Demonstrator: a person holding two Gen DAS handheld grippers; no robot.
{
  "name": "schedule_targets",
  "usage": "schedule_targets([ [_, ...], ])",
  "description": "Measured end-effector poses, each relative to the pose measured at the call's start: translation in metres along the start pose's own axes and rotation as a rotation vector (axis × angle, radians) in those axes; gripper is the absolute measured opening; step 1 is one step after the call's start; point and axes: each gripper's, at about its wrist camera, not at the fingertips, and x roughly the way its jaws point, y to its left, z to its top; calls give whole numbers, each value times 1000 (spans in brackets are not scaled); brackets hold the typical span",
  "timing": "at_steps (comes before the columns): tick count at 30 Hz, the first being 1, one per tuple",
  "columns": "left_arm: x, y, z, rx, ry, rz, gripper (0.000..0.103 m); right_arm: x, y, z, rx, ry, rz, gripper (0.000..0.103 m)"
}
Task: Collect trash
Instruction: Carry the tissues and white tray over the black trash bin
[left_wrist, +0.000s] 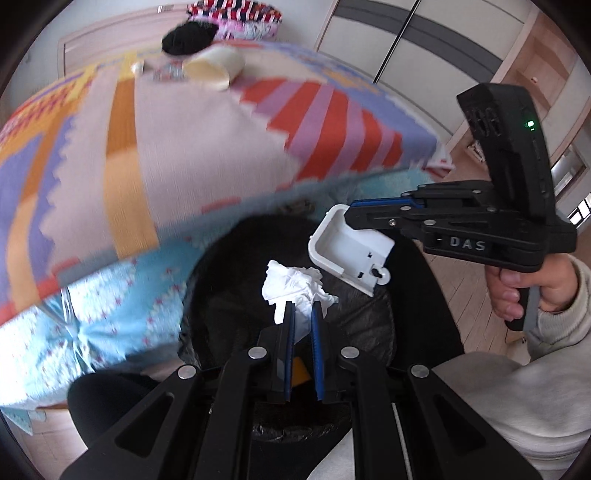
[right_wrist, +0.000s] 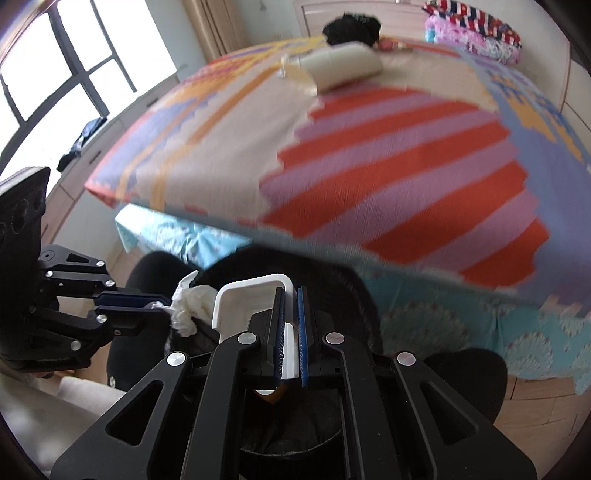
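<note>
Bright patchwork bedding (left_wrist: 207, 147) fills the left wrist view, with wardrobe doors (left_wrist: 399, 40) behind and a cream cup (left_wrist: 216, 68) lying on its side far up the bed. Below the bed edge we see a black bin bag (left_wrist: 369, 310) gaping open. Our left gripper (left_wrist: 303, 317) is clamped on a crumpled white tissue (left_wrist: 291, 286), held over the bag's mouth. Just right of it, our right gripper (left_wrist: 354, 212) pinches the rim of a white plastic tray (left_wrist: 347, 247), a hand (left_wrist: 524, 291) squeezing its handle.

From the right wrist view we see a window (right_wrist: 74, 62) at left and the same bedding (right_wrist: 369, 166) ahead. Our right gripper (right_wrist: 290, 314) is closed on the tray's wall (right_wrist: 255, 291), over the dark bag (right_wrist: 343, 295). Left of it, the left gripper (right_wrist: 162, 304) holds the tissue (right_wrist: 188, 306).
</note>
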Motion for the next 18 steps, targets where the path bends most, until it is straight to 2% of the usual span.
schedule_targets([
  [8,36,14,-13,-42,88,22,8,34,-4,-30,-7,104,-38,7],
  [18,59,24,-23,-65,143,52,9,57,-17,-43,2,157,-80,7],
])
